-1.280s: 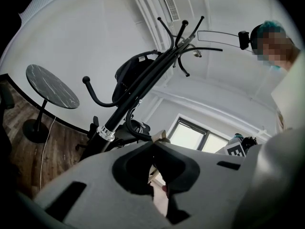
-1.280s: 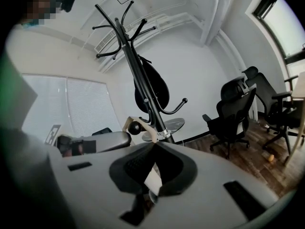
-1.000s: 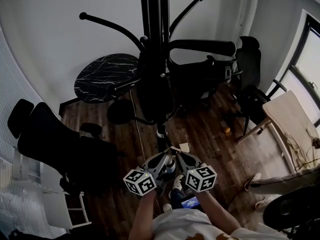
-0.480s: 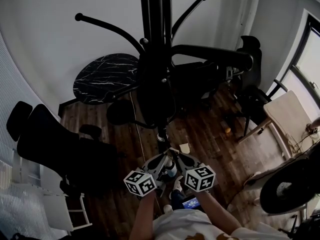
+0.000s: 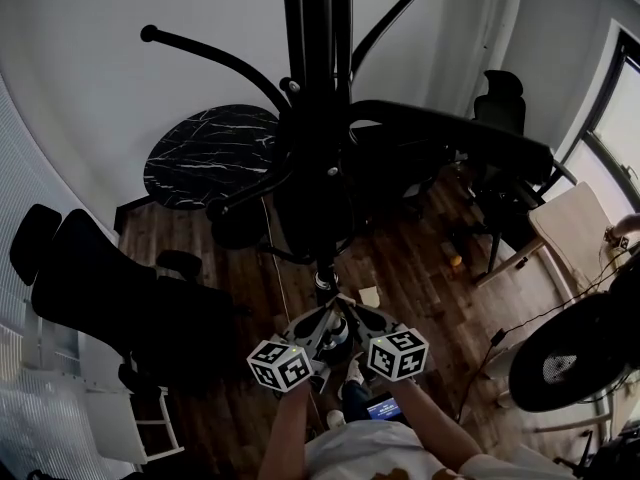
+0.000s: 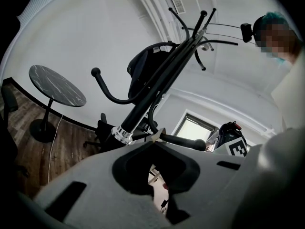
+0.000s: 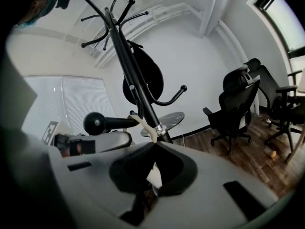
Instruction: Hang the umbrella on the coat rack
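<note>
**Item 1.** Reclined black chair (image 5: 95,288): far left on the wood floor (image 5: 420,268), well apart from your tongs.

**Item 2.** Round marbled counter (image 5: 205,153): behind that chair, near the white wall.

**Item 3.** Coat rack (image 5: 318,58): centre, directly in front of you.
- It has a black pole with ball-tipped hooks curving out at several heights.
- A dark bulky shape sits round the pole about midway (what it is cannot be told).

**Item 4.** Umbrella (image 7: 140,122): held low beside the rack.
- Its pale curved handle sits at the tips of both your tongs.
- A silver collar is just above the handle.
- The black shaft rises close along the rack's pole, and higher up the 2 cannot be told apart.
- A ball-tipped hook arm (image 6: 183,141) lies just beside the handle. Whether they touch cannot be told.

**Item 5.** Left tongs (image 5: 328,314): angled up along the pole, tips pressed together on the pale handle.

**Item 6.** Right tongs (image 5: 350,313): just beside the left, converging on the same spot, tips likewise pinching the pale handle.

**Item 7.** 2 black office chairs (image 7: 236,111): right of the rack, on the wood floor.

**Item 8.** Pale wooden top (image 5: 575,233): far right, by the window.

**Item 9.** Round black mesh disc (image 5: 560,363): lower right corner, below the pale wooden top.
</note>
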A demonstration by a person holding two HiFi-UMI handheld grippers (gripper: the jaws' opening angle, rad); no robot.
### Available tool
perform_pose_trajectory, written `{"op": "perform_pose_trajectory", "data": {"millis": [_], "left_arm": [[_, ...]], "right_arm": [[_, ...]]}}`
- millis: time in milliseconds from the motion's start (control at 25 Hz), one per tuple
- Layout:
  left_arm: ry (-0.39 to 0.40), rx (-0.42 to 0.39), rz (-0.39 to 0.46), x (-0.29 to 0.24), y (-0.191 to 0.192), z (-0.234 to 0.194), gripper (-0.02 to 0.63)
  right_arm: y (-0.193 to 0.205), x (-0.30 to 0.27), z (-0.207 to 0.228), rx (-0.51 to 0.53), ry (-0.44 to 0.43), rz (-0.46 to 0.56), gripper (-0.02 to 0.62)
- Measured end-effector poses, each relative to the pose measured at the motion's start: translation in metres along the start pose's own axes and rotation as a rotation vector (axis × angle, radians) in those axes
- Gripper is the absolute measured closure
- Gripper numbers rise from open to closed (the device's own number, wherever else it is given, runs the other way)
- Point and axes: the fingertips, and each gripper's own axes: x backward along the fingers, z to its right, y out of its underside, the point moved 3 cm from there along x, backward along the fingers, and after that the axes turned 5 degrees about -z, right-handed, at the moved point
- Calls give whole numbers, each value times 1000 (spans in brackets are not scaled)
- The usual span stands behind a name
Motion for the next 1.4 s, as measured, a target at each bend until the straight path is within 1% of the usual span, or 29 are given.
{"op": "perform_pose_trajectory", "data": {"millis": [120, 360, 760, 1000, 1080, 1240, 1400], "left_arm": [[-1, 22, 5, -2, -1, -7, 584], [-6, 33, -5, -7, -3, -17, 584], [2, 23, -45, -14, -4, -29, 584], [8, 25, -51, -19, -5, -30, 583], [18, 24, -64, -22, -3, -28, 583], [26, -16, -92, -24, 2, -24, 583], [34, -20, -99, -25, 3, -24, 581]], "right_arm": [[-1, -7, 1, 4, -2, -8, 581], [-1, -19, 3, 1, -2, -25, 581], [-2, -37, 4, -8, -12, -42, 581], [-3, -42, 5, 3, -18, -56, 580], [-2, -42, 5, 16, -27, -67, 578], [1, -42, 3, 82, -33, -80, 571], [3, -40, 4, 106, -35, -81, 555]]}}
